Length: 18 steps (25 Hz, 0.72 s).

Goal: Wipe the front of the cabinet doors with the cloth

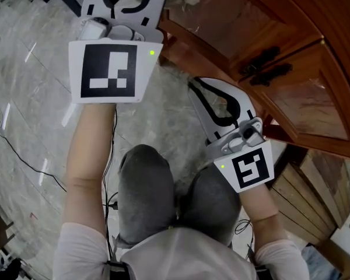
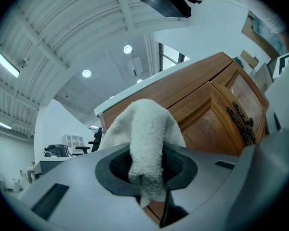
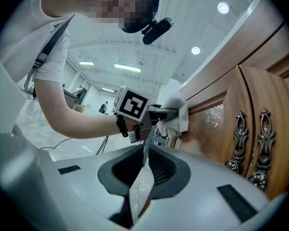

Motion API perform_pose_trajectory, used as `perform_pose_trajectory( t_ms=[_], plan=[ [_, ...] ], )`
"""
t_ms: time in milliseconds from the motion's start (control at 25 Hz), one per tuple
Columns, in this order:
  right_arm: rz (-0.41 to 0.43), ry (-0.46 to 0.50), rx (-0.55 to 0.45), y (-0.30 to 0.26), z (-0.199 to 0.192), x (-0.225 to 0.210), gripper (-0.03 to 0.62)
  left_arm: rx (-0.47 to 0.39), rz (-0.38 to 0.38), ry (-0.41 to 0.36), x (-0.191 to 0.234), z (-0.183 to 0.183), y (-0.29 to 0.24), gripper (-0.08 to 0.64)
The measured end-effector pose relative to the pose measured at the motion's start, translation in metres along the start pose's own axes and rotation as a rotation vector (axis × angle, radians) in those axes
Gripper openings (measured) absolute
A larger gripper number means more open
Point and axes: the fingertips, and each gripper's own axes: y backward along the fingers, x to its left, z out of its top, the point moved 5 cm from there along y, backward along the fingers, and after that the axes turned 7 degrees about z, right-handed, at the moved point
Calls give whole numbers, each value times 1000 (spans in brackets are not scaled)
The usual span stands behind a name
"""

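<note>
- The left gripper (image 2: pixel 147 172) is clamped down on the white cloth (image 2: pixel 147 129). In the left gripper view the terry fabric is bunched between the jaws and flops out over the top of them.
- In the right gripper view that cloth sits right up against the wooden cabinet front, near the top of the door (image 3: pixel 216 124) and off to the far side from the handles. It looks like it's touching the wood, but I can't be totally sure.
- The right gripper (image 3: pixel 143 170) has its jaws closed together with nothing between them. It hangs lower down, near the cabinet and just short of the doors.
- The cabinet doors (image 1: pixel 306 107) are reddish-brown wood with glossy panels. Two dark ornate handles (image 1: pixel 267 66) sit side by side where the doors meet.
- In the head view the left gripper is up at the top of the frame, and its marker cube (image 1: pixel 109 69) faces the camera. The right one's smaller cube (image 1: pixel 249 168) is lower and to the right.
- The person is crouched or seated, with grey-trousered knees (image 1: pixel 146 185) between the two arms.
- The floor (image 1: pixel 29 98) is grey and marble-looking, and a thin black cable (image 1: pixel 23 162) runs across it on the left.
</note>
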Motion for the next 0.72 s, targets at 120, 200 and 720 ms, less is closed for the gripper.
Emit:
perform_pose_trajectory(
  t_ms=[120,200,720],
  plan=[
    [-8,2,-1,1,-1,2,57,-21,-13,-36,-7,5,-1,114],
    [-14,-1,0,2,-2,3,57,-29,-29,-48,-14,6,-1,114],
    [-28,11,-24,8,-5,-4,57,-64,-76,-49,-41,26,0,114]
  ],
)
